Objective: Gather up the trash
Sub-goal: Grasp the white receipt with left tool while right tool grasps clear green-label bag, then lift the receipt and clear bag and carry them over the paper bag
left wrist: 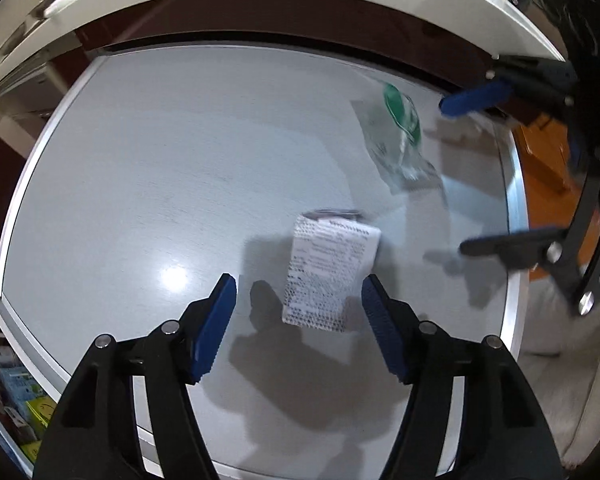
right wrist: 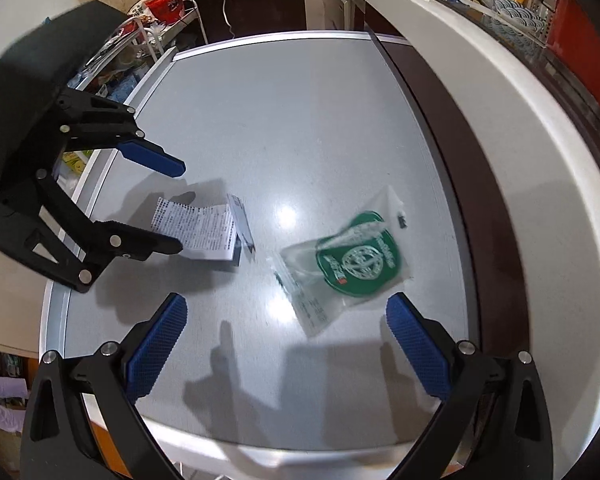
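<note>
Blue ribbed pads on black fingers fill the bottom of each wrist view, and both pairs stand spread wide with nothing between them. Just ahead of the left gripper [left wrist: 299,300] lies a small white printed paper slip [left wrist: 328,272], folded, with a dark edge showing under it; the jaws straddle its near end, which suggests a line-up for a pinch. Ahead of the right gripper [right wrist: 286,322] lies a clear plastic bag with a round green printed label [right wrist: 346,258], flat and slightly crumpled, its near corner reaching between the open fingers. These 2 pieces of trash rest near each other but apart on the grey tabletop with a pale metal rim [right wrist: 300,100], so each hand takes 1. No bin is in view.
</note>
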A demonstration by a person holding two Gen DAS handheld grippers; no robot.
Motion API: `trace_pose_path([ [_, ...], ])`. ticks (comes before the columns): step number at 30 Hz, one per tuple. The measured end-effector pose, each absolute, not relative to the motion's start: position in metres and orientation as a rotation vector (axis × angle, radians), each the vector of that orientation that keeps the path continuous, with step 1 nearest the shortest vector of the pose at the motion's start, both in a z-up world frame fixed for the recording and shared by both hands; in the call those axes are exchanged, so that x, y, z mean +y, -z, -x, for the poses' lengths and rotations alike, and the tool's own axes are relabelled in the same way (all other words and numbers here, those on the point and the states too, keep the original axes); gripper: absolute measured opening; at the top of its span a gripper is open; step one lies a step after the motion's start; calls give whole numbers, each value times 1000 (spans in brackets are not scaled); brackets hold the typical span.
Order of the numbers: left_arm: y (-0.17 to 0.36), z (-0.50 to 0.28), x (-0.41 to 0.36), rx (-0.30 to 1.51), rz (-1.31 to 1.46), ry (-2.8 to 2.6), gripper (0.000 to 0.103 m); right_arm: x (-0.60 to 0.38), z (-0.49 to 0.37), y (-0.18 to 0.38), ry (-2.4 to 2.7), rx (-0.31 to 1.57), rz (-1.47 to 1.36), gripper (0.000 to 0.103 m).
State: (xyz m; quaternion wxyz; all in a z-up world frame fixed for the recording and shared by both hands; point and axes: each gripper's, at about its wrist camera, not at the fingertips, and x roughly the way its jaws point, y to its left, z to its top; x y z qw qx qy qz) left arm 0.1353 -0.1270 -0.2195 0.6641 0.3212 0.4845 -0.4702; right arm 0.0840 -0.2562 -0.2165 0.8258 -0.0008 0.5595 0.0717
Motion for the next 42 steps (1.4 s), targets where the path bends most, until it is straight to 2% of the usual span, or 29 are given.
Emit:
trace_pose_path([
  [2,223,-136,-123,1105,-735,1054,32,-257,-88,219,-143,1191,5,98],
  [5,221,-144,-108,1113,-741,1042,26,-260,-93,221,-144,1194,-2,98],
  [12,215,-128,-70,1121,-666,1009,25,-252,-113,242,-190,1220,55,98],
  [16,212,-125,-54,1128,-642,969,25,-244,-118,244,-259,1228,88,73],
  [17,210,-124,-49,1129,-633,961,26,-242,-118,244,-273,1232,98,70],
  [18,207,-122,-45,1135,-618,964,27,-239,-117,243,-285,1238,105,67],
  [19,204,-120,-40,1137,-601,961,44,-237,-116,242,-291,1242,111,67],
  [20,201,-117,-35,1127,-594,952,68,-237,-117,241,-294,1239,115,67],
  [21,197,-108,-39,1113,-591,942,76,-236,-117,240,-297,1233,122,67],
  [26,186,-97,-29,1069,-586,932,79,-231,-115,241,-303,1239,131,64],
  [32,196,-81,-43,1043,-659,948,79,-230,-115,242,-309,1238,126,52],
  [34,204,-78,-47,1058,-684,952,76,-230,-116,242,-309,1238,125,51],
  [36,207,-71,-48,1069,-702,960,64,-231,-115,241,-308,1240,122,51],
  [37,209,-72,-49,1080,-703,964,51,-231,-115,241,-307,1242,121,51],
  [38,211,-74,-51,1092,-701,967,44,-232,-114,241,-303,1243,122,51],
  [39,211,-72,-50,1095,-694,966,44,-232,-114,241,-299,1243,119,56],
  [40,211,-73,-50,1094,-689,967,44,-234,-114,239,-284,1235,113,70],
  [42,207,-71,-47,1087,-666,968,44,-241,-111,233,-261,1199,83,85],
])
